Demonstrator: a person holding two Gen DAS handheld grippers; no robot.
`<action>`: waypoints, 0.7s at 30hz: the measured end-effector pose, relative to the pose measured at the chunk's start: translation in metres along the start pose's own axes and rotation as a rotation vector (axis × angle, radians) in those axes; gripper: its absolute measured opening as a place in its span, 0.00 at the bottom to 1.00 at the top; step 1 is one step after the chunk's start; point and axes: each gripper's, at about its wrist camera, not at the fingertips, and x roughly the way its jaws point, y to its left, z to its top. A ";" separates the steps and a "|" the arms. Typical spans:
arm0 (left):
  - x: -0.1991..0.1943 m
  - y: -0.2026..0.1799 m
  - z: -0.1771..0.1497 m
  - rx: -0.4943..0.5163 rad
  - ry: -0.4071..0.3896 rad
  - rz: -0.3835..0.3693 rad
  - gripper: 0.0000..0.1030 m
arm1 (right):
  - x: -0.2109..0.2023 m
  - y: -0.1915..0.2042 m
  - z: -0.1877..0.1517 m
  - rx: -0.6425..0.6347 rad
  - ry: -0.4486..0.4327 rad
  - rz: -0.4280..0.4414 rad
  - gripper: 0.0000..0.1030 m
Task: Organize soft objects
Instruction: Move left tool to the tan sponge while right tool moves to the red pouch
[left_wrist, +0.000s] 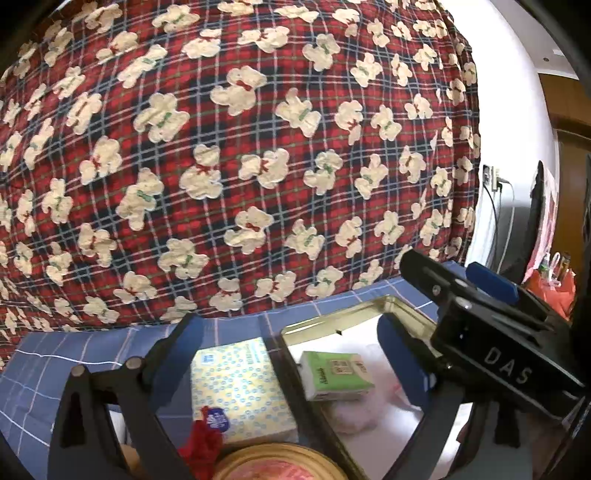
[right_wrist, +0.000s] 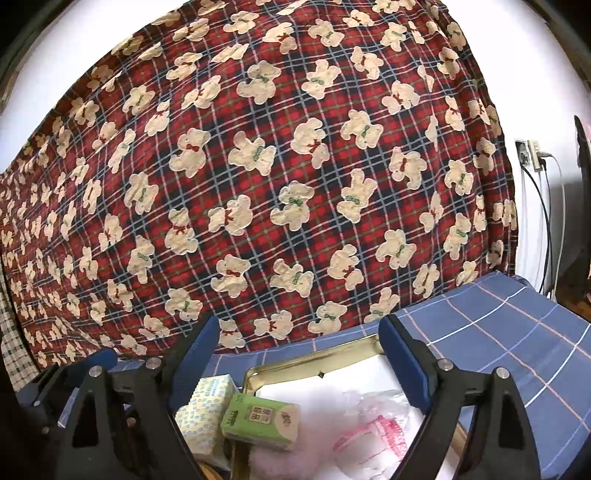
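- The left tool hangs spread wide with nothing between its pads, over a yellow dotted tissue pack and the tray edge.
- The right tool is likewise spread and empty, above the tray.
- The green pack lies tilted on the tray's near left rim, resting on something pale pink and fluffy; beside it sits a crinkled clear bag with red print.
- Risk: the green pack sits half-propped on soft stuff, so a nudge from either tool could tip it off the rim.
- Risk: the two tools are close together, the right one crossing the left view, so they may knock each other while reaching in.
- Risk: the slick bag may slip from the pads or snag on the thin metal lip.
- The tray is gold, shiny and hard, lined white; it rests on a blue checked sheet.
- Behind rises a puffy red plaid quilt with cream bears.
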 end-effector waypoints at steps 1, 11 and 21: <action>-0.002 0.002 0.000 0.000 -0.005 0.006 0.94 | -0.001 0.002 -0.001 -0.008 -0.006 0.005 0.87; -0.029 0.036 -0.008 -0.049 -0.072 0.093 0.96 | -0.012 0.016 -0.003 -0.035 -0.069 0.065 0.87; -0.065 0.113 -0.038 -0.150 -0.102 0.316 0.98 | -0.023 0.063 -0.021 -0.170 -0.069 0.207 0.87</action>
